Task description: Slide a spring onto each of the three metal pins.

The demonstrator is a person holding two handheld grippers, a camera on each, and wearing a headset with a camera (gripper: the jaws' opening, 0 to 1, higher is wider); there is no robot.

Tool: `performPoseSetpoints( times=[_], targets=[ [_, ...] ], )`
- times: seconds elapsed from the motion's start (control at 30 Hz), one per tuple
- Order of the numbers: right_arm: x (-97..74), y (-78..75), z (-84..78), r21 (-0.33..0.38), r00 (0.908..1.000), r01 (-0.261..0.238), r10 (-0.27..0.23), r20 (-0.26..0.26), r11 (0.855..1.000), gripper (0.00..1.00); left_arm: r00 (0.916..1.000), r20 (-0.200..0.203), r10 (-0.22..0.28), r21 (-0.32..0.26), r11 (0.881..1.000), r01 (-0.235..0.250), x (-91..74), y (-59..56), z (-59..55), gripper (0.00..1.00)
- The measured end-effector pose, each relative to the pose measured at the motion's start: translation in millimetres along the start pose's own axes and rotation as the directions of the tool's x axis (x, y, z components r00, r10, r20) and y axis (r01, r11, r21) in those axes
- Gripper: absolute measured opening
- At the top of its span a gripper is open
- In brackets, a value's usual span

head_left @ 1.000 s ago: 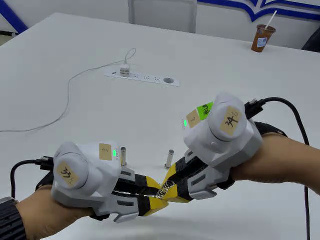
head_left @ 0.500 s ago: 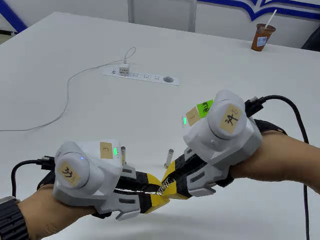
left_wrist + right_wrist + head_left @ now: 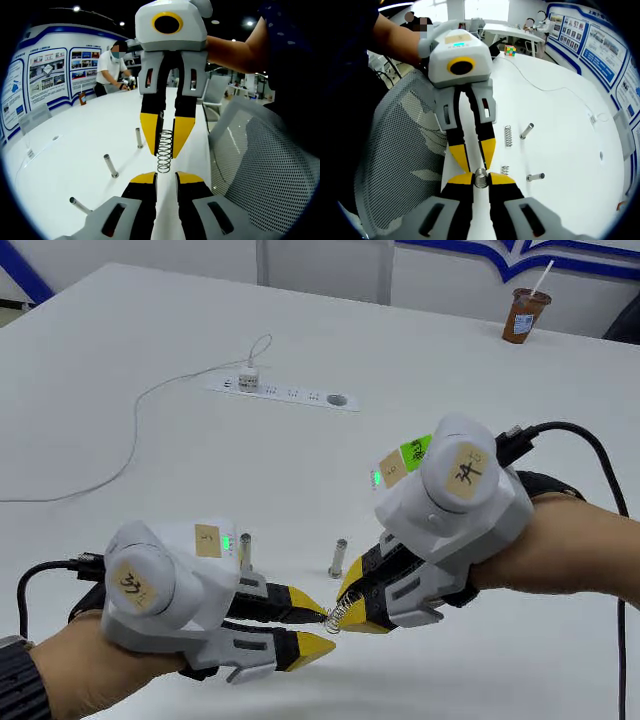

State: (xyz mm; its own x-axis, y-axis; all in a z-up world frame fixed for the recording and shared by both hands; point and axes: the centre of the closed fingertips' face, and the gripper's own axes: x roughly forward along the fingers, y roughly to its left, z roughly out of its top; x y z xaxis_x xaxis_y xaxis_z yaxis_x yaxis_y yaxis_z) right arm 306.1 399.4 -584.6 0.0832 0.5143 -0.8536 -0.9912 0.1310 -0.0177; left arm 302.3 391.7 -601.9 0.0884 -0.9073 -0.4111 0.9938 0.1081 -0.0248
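Left gripper view: the right gripper (image 3: 166,135) comes in from the top, its fingers clamped on the upper coils of the spring (image 3: 164,150). The free lower end hangs right at the tips of the left gripper (image 3: 165,177), whose fingers stand apart with nothing between them. The metal pins (image 3: 110,165) stand bare, off to the left of both sets of fingers.
Risk: only a few end coils are pinched. The long free part may sway or bend, miss the pin top and snag on it.

Right gripper view: the spring's end sits between this view's own fingertips. The left fingers, open, lie just beyond it. A spare spring (image 3: 508,136) lies on the table (image 3: 560,150), to the right of the fingers.
Risk: a tight squeeze on round wire could make the spring twist or pop out sideways. A loose one could drop it onto the table.

Head view: the spring juts from the right fingertips toward the open left ones. Two pins stand just beyond the tips.
Versus 0.5 s and 1.0 s ago: both sets of fingertips were then closed together around the spring. The left fingers have since spread and let go, so the right gripper carries it alone.
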Motion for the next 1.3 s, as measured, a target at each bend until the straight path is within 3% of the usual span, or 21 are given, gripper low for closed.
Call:
performPoseSetpoints(
  times=[0.43, 0.7, 1.03, 1.3],
  targets=[
    [-19.0, -16.9, -27.7, 0.039, 0.997, 0.051, -0.049, -0.059, 0.998, 0.12, 0.9984, 0.002, 0.056, -0.041, 0.998, -0.056, -14.1, 11.3, -10.0, 0.25],
    [-33.6, -28.9, -43.0, 0.073, 0.9933, 0.087, -0.081, -0.083, 0.994, 0.12, 0.9935, 0.002, 0.114, -0.082, 0.99, -0.113, -29.2, 21.8, -18.3, 0.38],
    [-51.4, -43.2, -55.5, 0.101, 0.9873, 0.127, -0.116, -0.108, 0.987, 0.12, 0.9813, 0.012, 0.192, -0.134, 0.973, -0.189, -48.8, 34.1, -26.5, 0.49],
    [-67.7, -55.3, -66.4, 0.124, 0.9785, 0.171, -0.154, -0.138, 0.977, 0.12, 0.967, 0.012, 0.254, -0.189, 0.95, -0.248, -64.6, 40.9, -35.3, 0.56]
  ],
)
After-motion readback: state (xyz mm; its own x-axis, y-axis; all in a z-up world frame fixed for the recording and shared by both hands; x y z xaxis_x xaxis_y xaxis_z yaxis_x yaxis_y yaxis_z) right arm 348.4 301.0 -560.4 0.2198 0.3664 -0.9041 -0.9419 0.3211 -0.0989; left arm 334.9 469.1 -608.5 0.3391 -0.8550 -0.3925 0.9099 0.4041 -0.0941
